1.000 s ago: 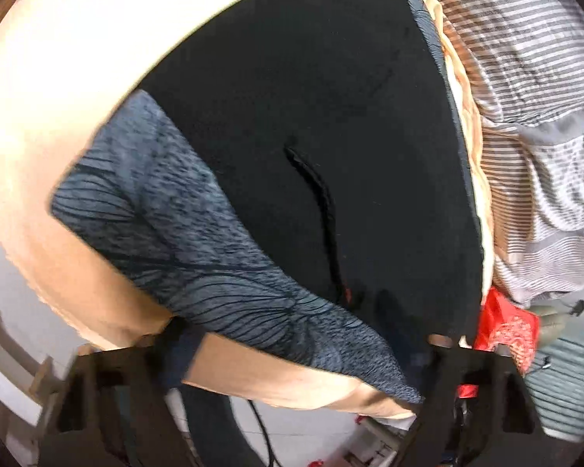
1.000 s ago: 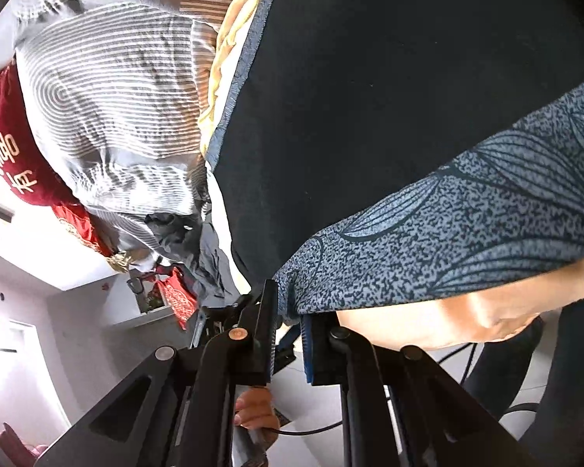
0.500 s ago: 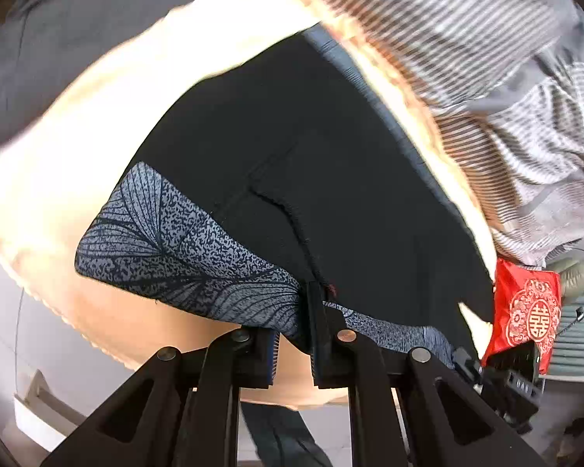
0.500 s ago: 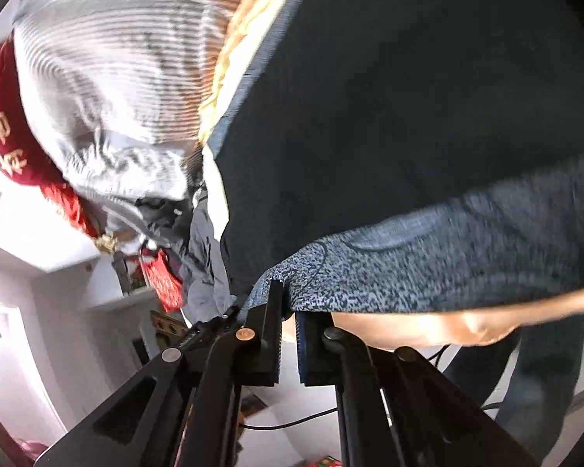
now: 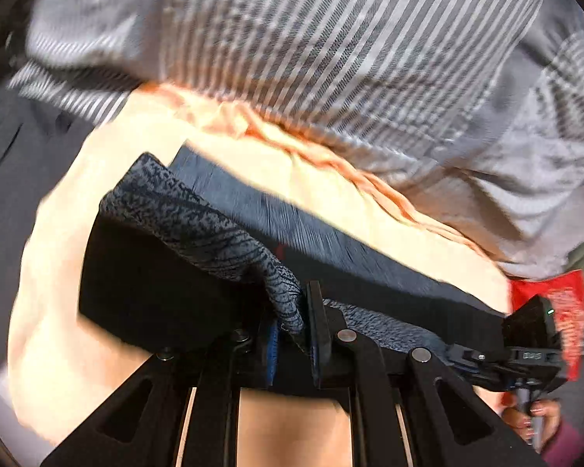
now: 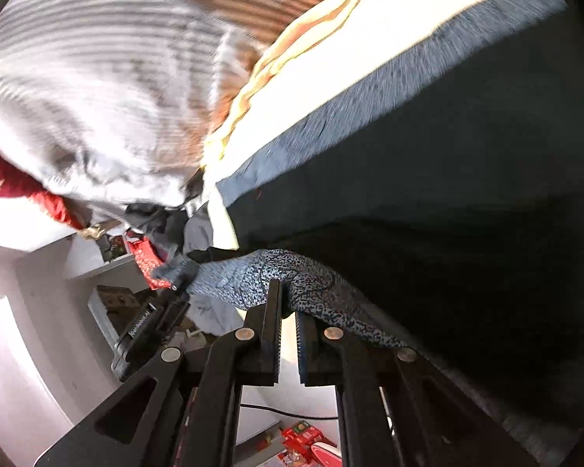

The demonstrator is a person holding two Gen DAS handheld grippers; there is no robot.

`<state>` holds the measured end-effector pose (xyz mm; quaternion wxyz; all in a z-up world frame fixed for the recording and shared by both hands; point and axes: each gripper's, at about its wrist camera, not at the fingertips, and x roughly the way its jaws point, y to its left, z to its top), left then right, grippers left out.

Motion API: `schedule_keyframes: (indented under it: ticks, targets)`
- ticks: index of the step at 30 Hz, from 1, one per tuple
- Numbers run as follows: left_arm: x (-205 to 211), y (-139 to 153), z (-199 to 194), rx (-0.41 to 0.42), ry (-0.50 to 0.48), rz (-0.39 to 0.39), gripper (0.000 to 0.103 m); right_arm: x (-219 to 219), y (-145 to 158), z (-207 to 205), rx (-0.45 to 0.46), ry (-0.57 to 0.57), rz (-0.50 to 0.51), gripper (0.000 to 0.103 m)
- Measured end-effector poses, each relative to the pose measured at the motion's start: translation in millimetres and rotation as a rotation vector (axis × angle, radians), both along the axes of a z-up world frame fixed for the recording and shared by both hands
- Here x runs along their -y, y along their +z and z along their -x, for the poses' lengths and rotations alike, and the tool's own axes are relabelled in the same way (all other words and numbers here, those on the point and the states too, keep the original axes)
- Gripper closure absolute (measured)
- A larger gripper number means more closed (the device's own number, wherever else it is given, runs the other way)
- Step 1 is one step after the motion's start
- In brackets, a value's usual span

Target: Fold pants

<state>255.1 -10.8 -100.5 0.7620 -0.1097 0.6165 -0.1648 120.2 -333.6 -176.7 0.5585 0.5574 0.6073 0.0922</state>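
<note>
The black pants [image 5: 155, 292] lie on a cream sheet [image 5: 78, 214], with a grey-blue patterned band [image 5: 198, 218] lifted and doubled over the black cloth. My left gripper [image 5: 294, 311] is shut on that band. In the right wrist view my right gripper [image 6: 288, 307] is shut on the same patterned band [image 6: 323, 280], in front of the black pants [image 6: 447, 194]. The pants' far edge shows a blue-grey strip [image 6: 370, 105]. Each view catches the other gripper off to the side; a hand [image 5: 533, 420] holds the right one.
A grey striped blanket [image 5: 331, 39] is bunched along the far side of the sheet, also the striped blanket [image 6: 97, 78]. A red packet [image 5: 564, 311] lies at the right. Shelves and clutter [image 6: 116, 303] stand beyond the bed edge, and red items [image 6: 303, 439] lie on the floor.
The left gripper's jaws went from wide open to shut on the patterned band. Both grippers then lifted the band and carried it over the black cloth toward the striped blanket.
</note>
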Motion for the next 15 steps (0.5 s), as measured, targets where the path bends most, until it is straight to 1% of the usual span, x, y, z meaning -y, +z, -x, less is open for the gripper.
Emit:
schedule_keyframes:
  ticks: [3,4,5,6,7,8,10,11,13,14,15]
  targets:
    - [17,-29,-26,-0.008,0.017,-0.062,0.086,8,-24,-27,-0.028,0.013,-0.001,0.093]
    - [20,-40,-34,-0.016,0.027,-0.102,0.081,9,-35,-38,-0.037,0.029,0.007,0.093]
    - [21,-47,-39,-0.027,0.041,-0.144,0.067,9,-41,-45,-0.044,0.043,0.011,0.093]
    - [21,-53,-43,-0.033,0.065,-0.204,0.055,10,-49,-50,-0.053,0.054,0.017,0.093]
    - [18,-54,-46,-0.023,0.096,-0.250,0.043,10,-58,-54,-0.068,0.062,0.025,0.093]
    - [11,-49,-46,0.001,0.132,-0.264,0.043,10,-63,-57,-0.078,0.063,0.021,0.093]
    - [2,-38,-45,0.018,0.151,-0.254,0.043,10,-70,-59,-0.089,0.062,0.010,0.093]
    - [-1,-31,-42,0.035,0.153,-0.276,0.043,11,-72,-61,-0.094,0.060,0.002,0.092]
    - [1,-21,-32,0.069,0.119,-0.344,0.042,14,-68,-62,-0.089,0.062,-0.005,0.087]
    - [7,-19,-25,0.081,0.077,-0.384,0.036,14,-62,-65,-0.075,0.067,0.005,0.077]
    - [8,-21,-21,0.083,0.053,-0.396,0.033,13,-54,-68,-0.052,0.074,0.022,0.058]
